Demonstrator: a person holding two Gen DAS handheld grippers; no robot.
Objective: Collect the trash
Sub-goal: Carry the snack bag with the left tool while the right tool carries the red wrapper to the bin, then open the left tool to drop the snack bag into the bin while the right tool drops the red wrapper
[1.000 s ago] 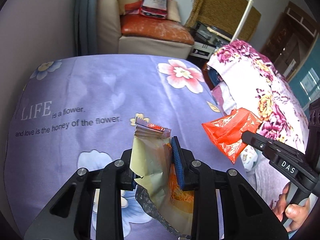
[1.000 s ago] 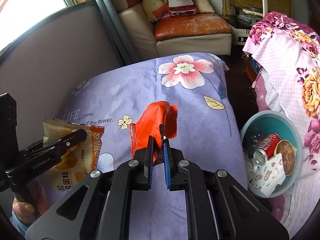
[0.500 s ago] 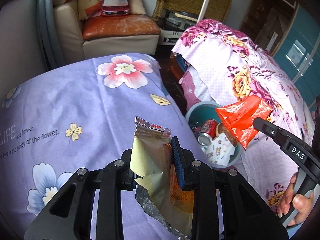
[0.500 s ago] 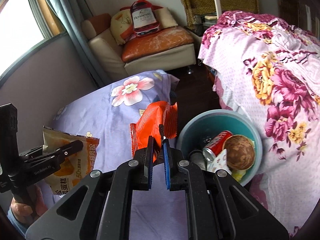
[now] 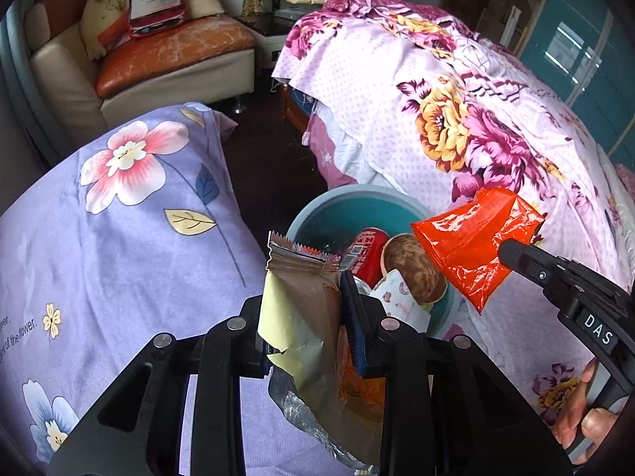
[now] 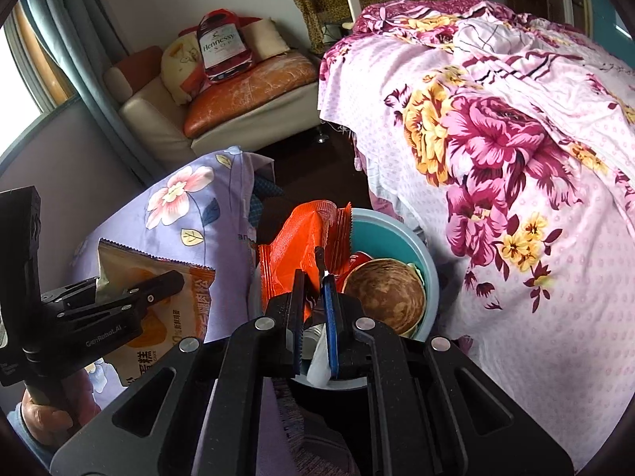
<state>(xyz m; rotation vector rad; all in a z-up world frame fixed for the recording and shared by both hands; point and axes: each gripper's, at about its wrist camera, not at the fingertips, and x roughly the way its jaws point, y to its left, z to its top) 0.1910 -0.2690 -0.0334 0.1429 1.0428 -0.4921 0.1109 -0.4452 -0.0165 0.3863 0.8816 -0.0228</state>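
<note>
Soft daylight came from a blown-out window (image 6: 16, 79) at upper left. Fisheye bending and dark vignetting marked the edges; focus stayed sharp.

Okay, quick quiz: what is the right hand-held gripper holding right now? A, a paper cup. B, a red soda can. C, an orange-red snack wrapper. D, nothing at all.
C: the right hand-held gripper is shut on the orange-red snack wrapper, above the teal trash bin; the red soda can lies inside the bin.

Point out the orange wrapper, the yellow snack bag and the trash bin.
orange wrapper (image 6: 301, 246), right wrist view, on its creased middle.
yellow snack bag (image 5: 301, 309), left wrist view, on its pale back panel.
trash bin (image 6: 381, 234), right wrist view, on its teal inner wall.
</note>
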